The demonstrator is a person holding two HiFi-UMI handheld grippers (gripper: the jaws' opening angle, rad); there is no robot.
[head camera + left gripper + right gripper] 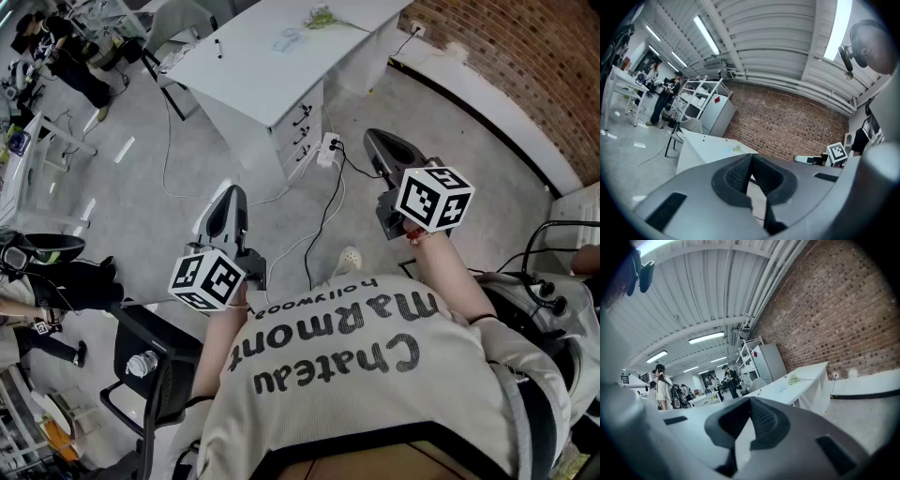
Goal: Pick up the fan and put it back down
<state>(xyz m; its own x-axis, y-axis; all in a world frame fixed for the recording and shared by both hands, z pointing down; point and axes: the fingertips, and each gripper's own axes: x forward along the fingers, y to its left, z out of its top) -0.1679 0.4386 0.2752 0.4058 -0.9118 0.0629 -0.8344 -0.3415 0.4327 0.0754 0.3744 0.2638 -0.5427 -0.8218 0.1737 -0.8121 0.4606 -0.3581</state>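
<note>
Left gripper: jaws together, nothing between them, held level above the floor
Right gripper: jaws together too, empty, tipped a little down
Fan: could not be told for sure; a small pale thing lay on the desk beside a green sprig, well ahead of both grippers
Floor: black cable ran to a power strip by the desk
Person: stood back from the desk, facing it
</note>
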